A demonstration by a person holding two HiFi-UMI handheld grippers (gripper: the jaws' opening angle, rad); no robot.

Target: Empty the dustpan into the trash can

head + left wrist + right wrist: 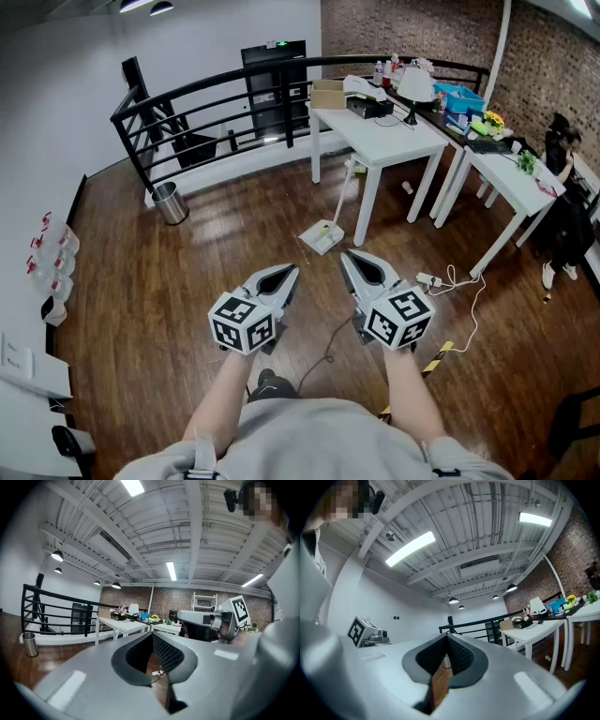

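1. Holding both tools about level over the dark wooden floor (169, 291), we have the left gripper (284, 274) and the right gripper (353, 260) side by side in front of us. Each has its jaws together, with nothing clamped between them.
2. We see the pale, long-handled dustpan (322, 236) standing on the floor ahead, just beside a leg of the white table (375, 142). Its handle leans up towards the tabletop, and neither gripper touches it.
3. We find the small round silver metal trash can (171, 203) well apart from the dustpan, off to the left at the foot of the black metal railing (187, 103).
4. We judge the task not yet begun: the dustpan is not picked up, and nothing is carried or tipped. Whether the pan holds any dirt we cannot tell, as it is too small in view.
5. We reckon everything is left to do: walking up, opening a gripper, clamping the handle, carrying the pan across to the can and tilting it over the rim.
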